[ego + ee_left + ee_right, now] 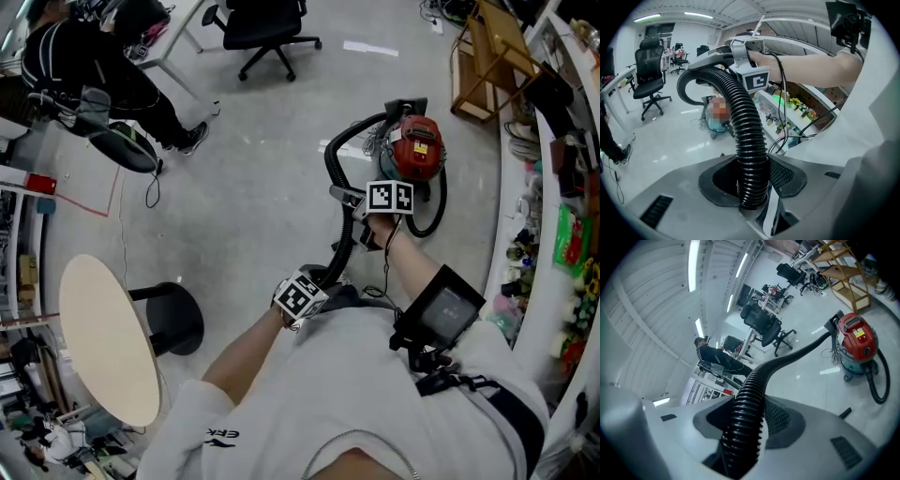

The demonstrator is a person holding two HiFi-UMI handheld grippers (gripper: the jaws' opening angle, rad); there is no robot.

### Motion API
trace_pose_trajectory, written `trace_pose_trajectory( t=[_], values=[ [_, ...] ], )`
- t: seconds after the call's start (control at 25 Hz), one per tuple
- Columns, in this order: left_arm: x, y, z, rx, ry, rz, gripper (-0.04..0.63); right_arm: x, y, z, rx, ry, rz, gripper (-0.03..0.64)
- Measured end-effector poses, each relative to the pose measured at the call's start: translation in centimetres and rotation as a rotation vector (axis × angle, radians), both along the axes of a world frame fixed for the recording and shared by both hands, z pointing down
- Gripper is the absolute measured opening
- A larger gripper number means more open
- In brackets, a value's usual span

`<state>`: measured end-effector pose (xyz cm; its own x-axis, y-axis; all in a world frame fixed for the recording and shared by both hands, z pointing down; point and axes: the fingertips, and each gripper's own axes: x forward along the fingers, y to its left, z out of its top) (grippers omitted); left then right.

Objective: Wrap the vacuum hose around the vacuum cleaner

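The left tool [753, 190] and right tool [740, 439] each clench the black, ribbed hose [329, 161]. It arcs over the grey floor [253, 197] to the red-topped, rounded vacuum cleaner [417, 148] standing there.

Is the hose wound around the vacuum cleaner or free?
Free: the hose arcs from the vacuum cleaner to the left gripper and right gripper, both clamping it.

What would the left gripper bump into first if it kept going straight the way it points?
Apart from the hose it grips, probably the right gripper, which holds the same hose right ahead. Depth is hard to judge, so it might just slip under it.
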<state>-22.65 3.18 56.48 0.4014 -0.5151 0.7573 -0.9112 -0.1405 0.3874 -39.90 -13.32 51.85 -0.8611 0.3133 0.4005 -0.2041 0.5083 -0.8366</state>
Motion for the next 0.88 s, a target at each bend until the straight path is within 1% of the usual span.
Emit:
trace_pose_trajectory(
  t=[0.16,0.32,0.44,0.6,0.88],
  values=[
    [3.4,1.3,0.0,-0.014,0.007,-0.007,0.161,2.9,1.9,0.6,-0.023,0.006,-0.031,0.192],
    [6.6,2.2,0.0,-0.025,0.026,-0.016,0.161,5.9,2.7,1.4,-0.044,0.021,-0.04,0.192],
    [8.7,2.7,0.0,-0.035,0.027,-0.007,0.161,7.9,3.1,1.6,-0.053,0.023,-0.038,0.192],
    [10.8,3.3,-0.4,-0.046,0.036,0.018,0.161,10.5,3.1,1.7,-0.065,0.028,-0.003,0.192],
    [15.1,5.0,-0.6,-0.059,0.092,0.099,0.161,15.1,3.8,3.0,-0.072,0.064,0.051,0.195]
  ],
)
